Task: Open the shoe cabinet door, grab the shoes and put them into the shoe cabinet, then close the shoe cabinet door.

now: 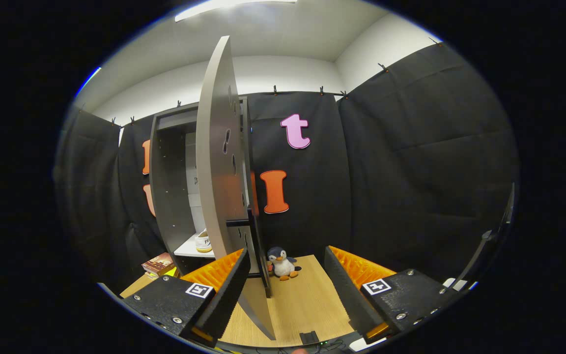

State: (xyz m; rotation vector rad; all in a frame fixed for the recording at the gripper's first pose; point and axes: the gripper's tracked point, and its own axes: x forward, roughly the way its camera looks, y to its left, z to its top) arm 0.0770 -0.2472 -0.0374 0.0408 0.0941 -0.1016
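The dark shoe cabinet (167, 196) stands ahead on the left against the black wall. Its door (216, 162) is swung wide open and points edge-on toward me. A dark handle (239, 222) sticks out of the door low down. Inside, a white shoe with a yellowish sole (203, 242) rests on a white shelf (184, 250), partly hidden by the door. My gripper (287, 255) is open, its fingers spread wide. The door's lower edge runs between the fingers, close beside the left finger (229, 290) and well apart from the right one (347, 290).
A small penguin plush toy (281, 265) sits on the wooden surface (307, 300) just beyond the fingers, right of the door. A stack of books (157, 264) lies left of the cabinet's foot. Black cloth walls close the booth behind and to the right.
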